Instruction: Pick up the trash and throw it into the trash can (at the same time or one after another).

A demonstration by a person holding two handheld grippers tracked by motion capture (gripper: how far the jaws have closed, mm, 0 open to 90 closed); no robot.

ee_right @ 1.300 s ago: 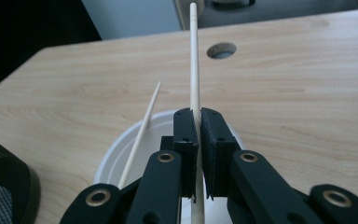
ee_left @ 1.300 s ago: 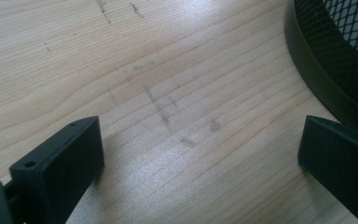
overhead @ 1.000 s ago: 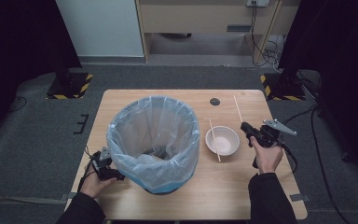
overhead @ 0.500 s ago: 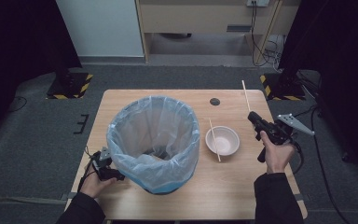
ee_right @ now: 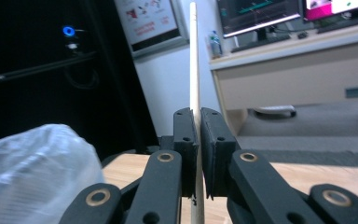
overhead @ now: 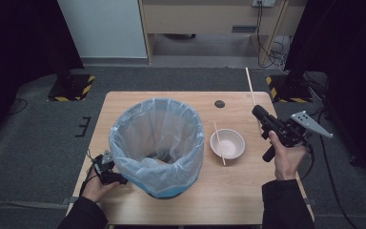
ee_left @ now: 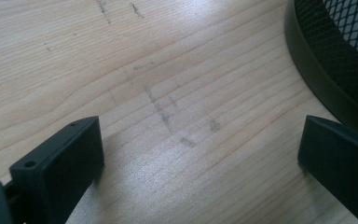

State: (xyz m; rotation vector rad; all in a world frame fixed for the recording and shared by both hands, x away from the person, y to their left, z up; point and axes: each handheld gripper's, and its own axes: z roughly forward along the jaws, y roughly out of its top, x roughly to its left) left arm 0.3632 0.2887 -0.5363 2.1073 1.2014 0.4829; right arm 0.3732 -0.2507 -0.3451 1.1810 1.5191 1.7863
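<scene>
A thin wooden chopstick (overhead: 249, 85) stands nearly upright, raised above the table's right side, with my right gripper (overhead: 260, 114) shut on its lower part. In the right gripper view the chopstick (ee_right: 194, 65) rises between the closed pads of that gripper (ee_right: 199, 122). A second chopstick (overhead: 219, 139) lies across a white bowl (overhead: 232, 146) just left of that hand. A bin with a pale plastic liner (overhead: 157, 138) fills the table's middle. My left gripper (overhead: 106, 166) rests low against the bin's left foot; in its own view it (ee_left: 200, 140) stands open over bare wood beside the black mesh bin (ee_left: 335, 51).
A small dark round disc (overhead: 219, 103) sits near the far edge of the wooden table (overhead: 228, 195). The liner's bulge (ee_right: 32, 168) shows left of the right jaws. Black stands with striped bases (overhead: 71, 88) flank the table on the grey floor.
The right hand has risen and drifted right, away from the bowl, with the chopstick in its jaws now pointing steeply up. The left hand has kept still.
</scene>
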